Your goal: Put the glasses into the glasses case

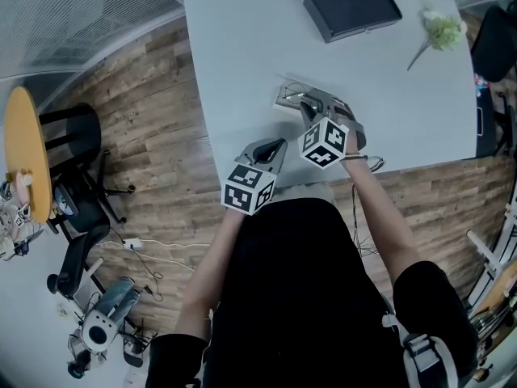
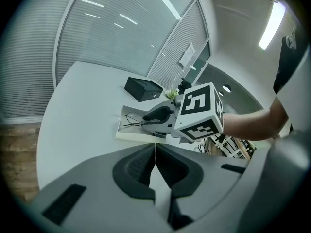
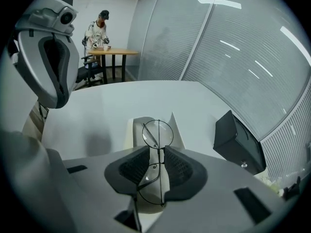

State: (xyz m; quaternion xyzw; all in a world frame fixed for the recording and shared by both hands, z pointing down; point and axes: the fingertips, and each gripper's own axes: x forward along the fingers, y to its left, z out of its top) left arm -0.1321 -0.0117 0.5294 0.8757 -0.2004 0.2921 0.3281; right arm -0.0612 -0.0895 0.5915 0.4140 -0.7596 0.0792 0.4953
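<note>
Thin round wire glasses (image 3: 158,132) hang upright between the pads of my right gripper (image 3: 156,152), which is shut on them near the bridge. One lens sticks out past the fingertips, over the open white glasses case (image 3: 134,130). In the head view the case (image 1: 284,95) lies near the table's front edge, with the right gripper (image 1: 307,107) over it. In the left gripper view the glasses (image 2: 132,117) reach into the case (image 2: 127,133). My left gripper (image 2: 154,149) is shut on nothing and hovers at the table's front edge (image 1: 279,145), just short of the case.
A black box (image 1: 352,8) lies at the far side of the white table (image 1: 242,47), a pale flower (image 1: 440,31) to its right. On the wooden floor to the left stand a yellow round table (image 1: 24,152) and black chairs (image 1: 77,136). A person (image 3: 99,30) is at that far table.
</note>
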